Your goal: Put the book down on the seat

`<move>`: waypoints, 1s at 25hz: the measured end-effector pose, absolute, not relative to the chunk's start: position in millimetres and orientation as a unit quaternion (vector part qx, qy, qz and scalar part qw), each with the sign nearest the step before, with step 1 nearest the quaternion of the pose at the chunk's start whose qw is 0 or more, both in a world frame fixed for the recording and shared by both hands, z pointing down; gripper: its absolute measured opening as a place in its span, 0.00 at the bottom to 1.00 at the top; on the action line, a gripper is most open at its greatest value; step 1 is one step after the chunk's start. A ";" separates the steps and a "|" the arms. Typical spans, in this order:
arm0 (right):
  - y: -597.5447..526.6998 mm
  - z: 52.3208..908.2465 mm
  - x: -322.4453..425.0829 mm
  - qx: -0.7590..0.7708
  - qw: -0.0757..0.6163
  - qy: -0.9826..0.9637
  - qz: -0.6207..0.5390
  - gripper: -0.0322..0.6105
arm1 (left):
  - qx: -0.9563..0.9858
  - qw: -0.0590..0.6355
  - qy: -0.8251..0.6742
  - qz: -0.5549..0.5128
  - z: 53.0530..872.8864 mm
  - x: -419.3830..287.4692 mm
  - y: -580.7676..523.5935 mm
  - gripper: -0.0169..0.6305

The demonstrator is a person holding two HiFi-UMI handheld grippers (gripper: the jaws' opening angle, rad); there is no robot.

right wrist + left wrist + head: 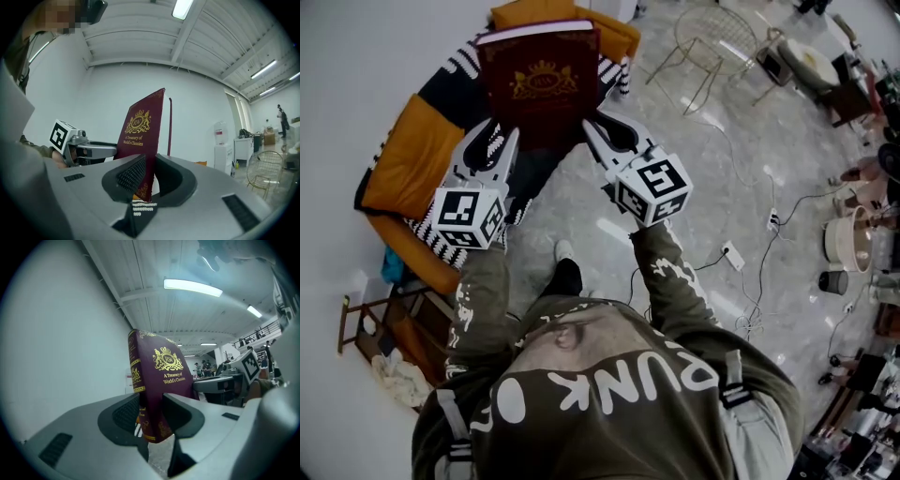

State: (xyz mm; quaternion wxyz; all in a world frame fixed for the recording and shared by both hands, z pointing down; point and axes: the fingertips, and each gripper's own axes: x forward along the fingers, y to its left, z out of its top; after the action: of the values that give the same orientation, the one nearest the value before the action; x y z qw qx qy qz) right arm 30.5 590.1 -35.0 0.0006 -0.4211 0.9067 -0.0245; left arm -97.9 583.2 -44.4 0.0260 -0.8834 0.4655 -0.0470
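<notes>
In the head view the book (pixel 539 80) is held out ahead of the person, cover up, over the seat (pixel 411 159), an orange cushioned chair with a striped blanket. Its long axis runs away from the person. The left gripper (pixel 494 141) and right gripper (pixel 605 136) pinch its two near corners, so neither is nearer. The seat lies beyond and below the tongs, so the move looks to be forward and down. Gold print on the cover is too small to read here, and the white letters on the person's sweatshirt (pixel 609 394) read only in part. In the left gripper view the jaws are closed narrow on the book's lower spine-side corner. The book (pixel 159 376) rises slightly tilted from the left gripper (pixel 152 416). The cover bears a crowned crest with "RW" and "A Treasury of World's Classics". In the right gripper view the right gripper (pixel 147 176) is likewise clamped on the thin lower corner at the open edge. The book (pixel 140 131) shows the same crest and title.
</notes>
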 end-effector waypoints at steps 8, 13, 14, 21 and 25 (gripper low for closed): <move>509.1 -36.8 9.6 -0.437 -0.004 0.899 -0.031 0.16 | -0.891 0.013 0.451 -0.046 -43.8 -118.6 497.3 0.24; 468.3 -33.3 4.7 -0.440 -0.010 0.897 -0.034 0.16 | -0.892 0.004 0.449 -0.047 -37.8 -123.7 456.5 0.24; 459.2 -31.5 5.3 -0.439 -0.010 0.898 -0.036 0.16 | -0.892 0.003 0.449 -0.048 -36.2 -123.1 448.0 0.24; 367.9 -19.9 18.8 -0.424 -0.006 0.904 -0.046 0.16 | -0.884 0.001 0.464 -0.058 -27.2 -110.1 360.9 0.24; 315.9 -16.3 34.6 -0.409 0.000 0.911 -0.049 0.16 | -0.875 0.002 0.480 -0.062 -24.7 -94.2 312.8 0.24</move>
State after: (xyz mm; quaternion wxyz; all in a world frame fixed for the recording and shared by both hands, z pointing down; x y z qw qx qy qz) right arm 34.6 315.9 -16.3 -0.0001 -0.4092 0.9112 -0.0486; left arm -94.2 312.8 -24.7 0.0020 -0.8750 0.4802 -0.0617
